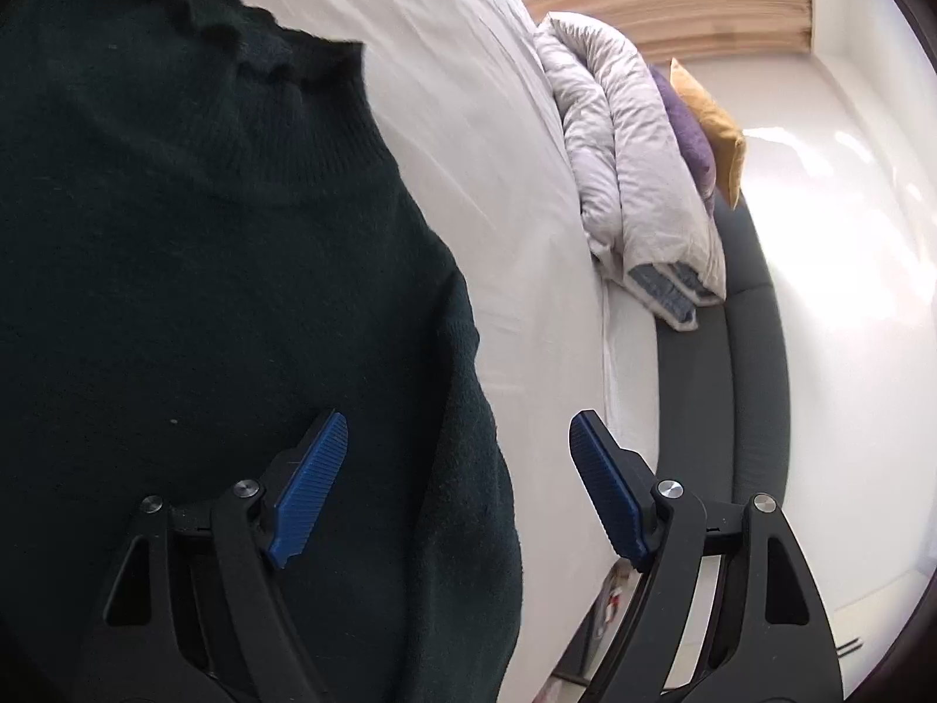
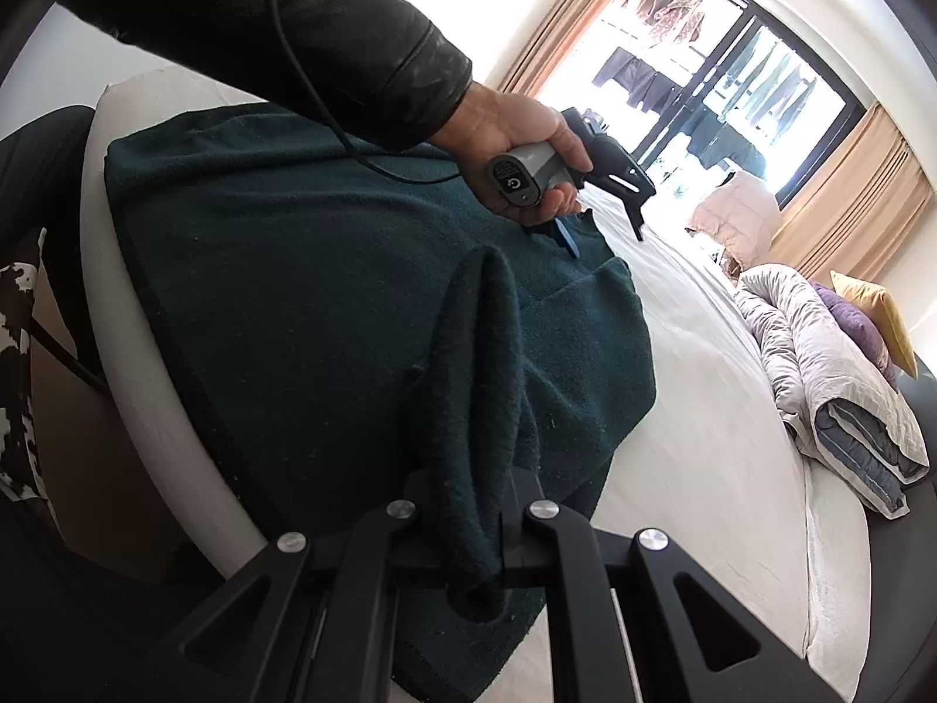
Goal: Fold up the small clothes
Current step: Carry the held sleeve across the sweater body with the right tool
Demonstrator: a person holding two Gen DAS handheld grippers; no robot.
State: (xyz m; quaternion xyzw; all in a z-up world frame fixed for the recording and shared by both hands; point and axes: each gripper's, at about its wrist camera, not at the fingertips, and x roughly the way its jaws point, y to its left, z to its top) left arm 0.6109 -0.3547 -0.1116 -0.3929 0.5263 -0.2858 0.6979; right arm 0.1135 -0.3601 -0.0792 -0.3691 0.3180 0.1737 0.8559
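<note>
Dark green sweater (image 1: 193, 269) lies across the bed (image 1: 498, 187) near its foot edge. Left gripper (image 1: 457, 468) hovers spread over the collar end. Right gripper (image 2: 468, 504) pinches a raised sleeve, likely mid-fold; next, carry it across the body.

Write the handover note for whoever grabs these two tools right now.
Left tool: open, holding nothing, poised over the sweater's edge near the neck end.
Right tool: shut on a bunched fold of the sweater, lifting it off the bed.
Sweater: dark green, mostly spread flat on the white sheet, one part lying folded over the body.
Done: a fold appears started; nothing more can be told.
Left: probably carry the pinched part across and lay it flat, then finish folding. The duvet and pillows at the far side are not part of the job.
</note>
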